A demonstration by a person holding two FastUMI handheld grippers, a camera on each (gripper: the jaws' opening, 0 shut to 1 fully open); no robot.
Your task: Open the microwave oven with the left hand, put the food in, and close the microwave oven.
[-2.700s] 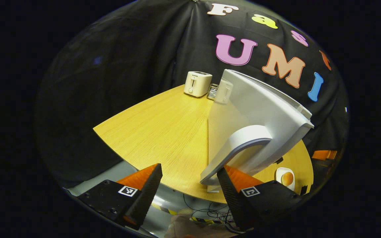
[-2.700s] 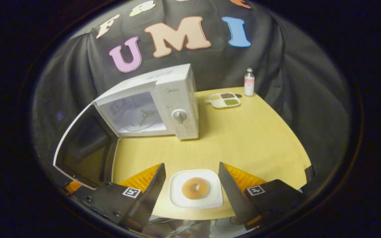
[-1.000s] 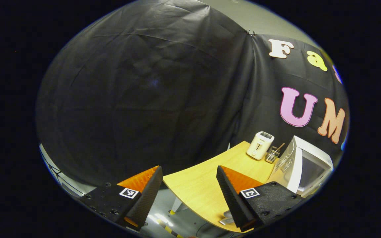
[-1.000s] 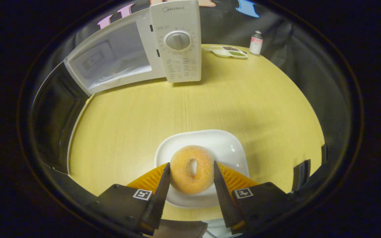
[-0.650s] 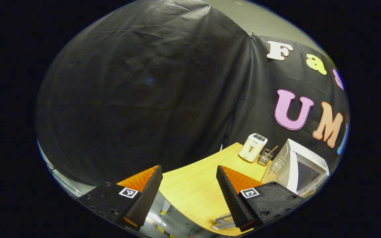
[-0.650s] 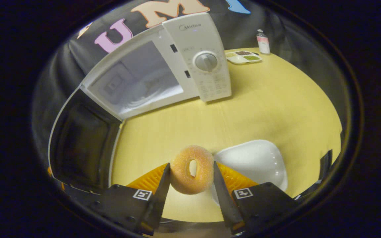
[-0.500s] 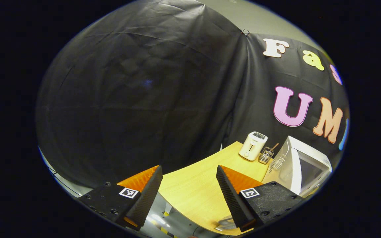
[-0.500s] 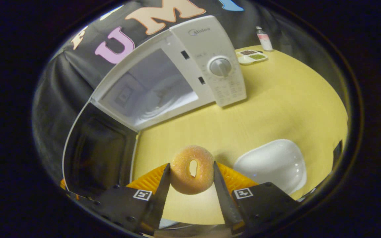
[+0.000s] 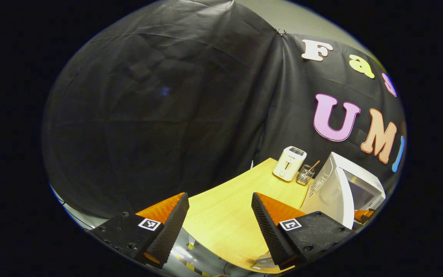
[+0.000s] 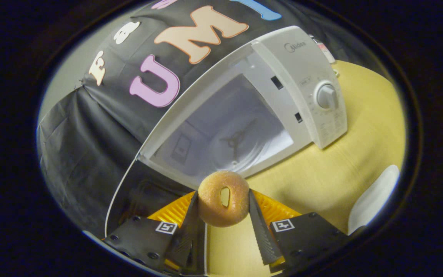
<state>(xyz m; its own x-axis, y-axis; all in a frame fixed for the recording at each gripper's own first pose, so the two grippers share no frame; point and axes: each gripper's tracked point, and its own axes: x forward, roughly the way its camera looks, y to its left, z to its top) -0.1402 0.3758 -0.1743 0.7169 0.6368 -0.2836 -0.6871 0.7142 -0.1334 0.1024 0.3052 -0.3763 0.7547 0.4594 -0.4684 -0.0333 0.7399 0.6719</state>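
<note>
Yellow wood table in a black-draped booth. Right gripper clamped on the donut, up in front of the open microwave. Left gripper spread apart, holding nothing. Toaster at the back, maybe a utensil rack beside it. Empty plate off right.

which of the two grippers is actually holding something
The right gripper: its jaws clamp the sugared doughnut before the open microwave. The left gripper is open, holding nothing.
</note>
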